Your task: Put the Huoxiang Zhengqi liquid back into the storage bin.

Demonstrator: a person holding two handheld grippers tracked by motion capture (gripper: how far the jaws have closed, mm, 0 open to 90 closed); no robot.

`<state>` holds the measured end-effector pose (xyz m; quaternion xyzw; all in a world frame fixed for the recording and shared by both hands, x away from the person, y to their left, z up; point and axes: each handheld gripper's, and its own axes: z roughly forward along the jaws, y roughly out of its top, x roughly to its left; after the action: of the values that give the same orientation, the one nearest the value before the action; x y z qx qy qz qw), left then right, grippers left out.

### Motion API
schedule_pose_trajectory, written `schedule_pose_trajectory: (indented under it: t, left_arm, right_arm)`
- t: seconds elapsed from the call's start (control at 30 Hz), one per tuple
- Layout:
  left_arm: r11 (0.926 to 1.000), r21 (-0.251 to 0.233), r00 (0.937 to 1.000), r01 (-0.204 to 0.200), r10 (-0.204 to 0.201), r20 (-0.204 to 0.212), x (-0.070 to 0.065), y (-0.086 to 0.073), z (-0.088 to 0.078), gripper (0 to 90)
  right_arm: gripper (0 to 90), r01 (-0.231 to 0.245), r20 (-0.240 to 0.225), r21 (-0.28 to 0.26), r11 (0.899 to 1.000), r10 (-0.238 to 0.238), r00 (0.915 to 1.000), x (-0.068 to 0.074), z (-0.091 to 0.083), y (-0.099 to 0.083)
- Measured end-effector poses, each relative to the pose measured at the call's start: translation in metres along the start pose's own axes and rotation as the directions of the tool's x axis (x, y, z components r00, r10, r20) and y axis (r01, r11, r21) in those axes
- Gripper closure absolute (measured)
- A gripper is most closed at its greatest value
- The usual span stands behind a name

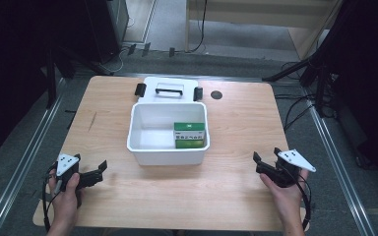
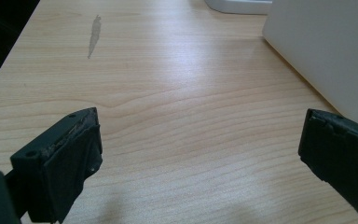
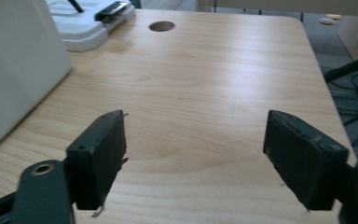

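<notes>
Our left hand-held gripper (image 1: 94, 173) rests low over the surface (image 1: 236, 187) at the near left, jaws spread wide with nothing between them; its own view looks across bare wood toward the white bin's (image 2: 326, 51) side wall. Our right hand-held gripper (image 1: 263, 164) sits at the near right, jaws likewise well apart and empty, with only wood grain between them in its view. Both stand well apart from the white bin, which sits open at the middle of the surface. Inside it, against the right wall, lies the green box (image 1: 190, 135), likely laid there so it stays contained. Behind the bin lies its lid (image 1: 169, 89), handle up, touching or nearly touching the far rim, probably set aside to keep the opening free. We judge both hands parked clear of the bin.
</notes>
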<state>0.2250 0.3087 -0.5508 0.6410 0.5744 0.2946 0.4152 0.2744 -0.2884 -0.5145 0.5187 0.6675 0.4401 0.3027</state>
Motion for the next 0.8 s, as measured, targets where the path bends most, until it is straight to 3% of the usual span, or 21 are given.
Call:
schedule_pose_trajectory:
  t: [0.2, 0.3, 0.4, 0.63, 0.8]
  left_arm:
    - [1.0000, 0.001, 1.0000, 0.000, 0.000, -0.001, 0.000, 0.000, 0.000, 0.3]
    - [1.0000, 0.001, 1.0000, 0.000, 0.000, -0.002, 0.000, 0.000, 0.000, 0.3]
    - [1.0000, 0.001, 1.0000, 0.000, 0.000, -0.002, 0.000, 0.000, 0.000, 0.3]
    - [1.0000, 0.000, 1.0000, 0.004, -0.004, -0.002, 0.001, 0.000, 0.000, 0.3]
    - [1.0000, 0.000, 1.0000, 0.006, -0.006, 0.001, 0.001, 0.000, 0.000, 0.3]
  right_arm:
    - [12.7, -0.037, -0.031, -0.021, 0.999, 0.036, 0.9989, -0.014, -0.012, -0.013]
    - [9.0, -0.024, -0.017, -0.025, 0.999, 0.024, 0.9996, -0.019, -0.018, -0.020]
    - [3.4, -0.019, -0.037, -0.016, 1.000, 0.018, 0.9992, -0.025, -0.024, -0.028]
    - [1.2, 0.015, -0.028, 0.008, 1.000, -0.015, 0.9995, -0.031, -0.030, -0.036]
    - [0.0, -0.013, -0.013, 0.001, 1.000, 0.013, 0.9998, -0.038, -0.039, -0.044]
